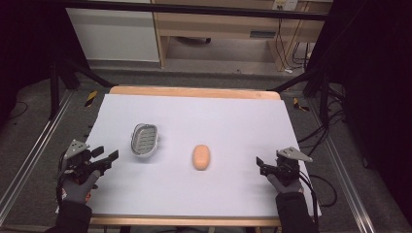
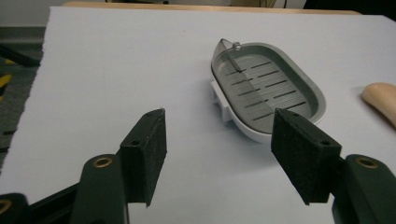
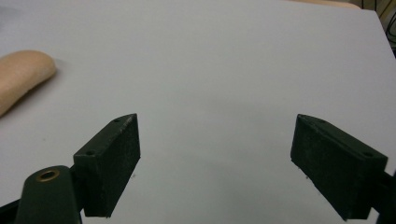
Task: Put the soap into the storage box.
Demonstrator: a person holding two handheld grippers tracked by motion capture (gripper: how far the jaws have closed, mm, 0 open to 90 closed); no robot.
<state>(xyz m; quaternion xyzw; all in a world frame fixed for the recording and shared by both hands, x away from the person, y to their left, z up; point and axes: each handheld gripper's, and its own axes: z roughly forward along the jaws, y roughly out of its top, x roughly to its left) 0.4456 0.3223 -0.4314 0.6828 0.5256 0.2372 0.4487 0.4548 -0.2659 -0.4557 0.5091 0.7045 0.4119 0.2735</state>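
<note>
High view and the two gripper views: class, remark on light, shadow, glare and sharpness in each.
High view: the white table cover is evenly lit, its surroundings dark; the soap bar and soap dish look soft, with faint shadows. Left gripper view: the dish is fairly sharp with a small glint at its far end, and the near pads are slightly soft. Right gripper view: flat light, no glare, soap blurred.

High view: fixed above the near edge, looking forward and down over the whole worktop (image 1: 194,194). Left gripper view: low, close, facing far-right at the soap dish (image 2: 268,88). Right gripper view: low, facing far-left. All 3 share the soap (image 1: 201,157).
</note>
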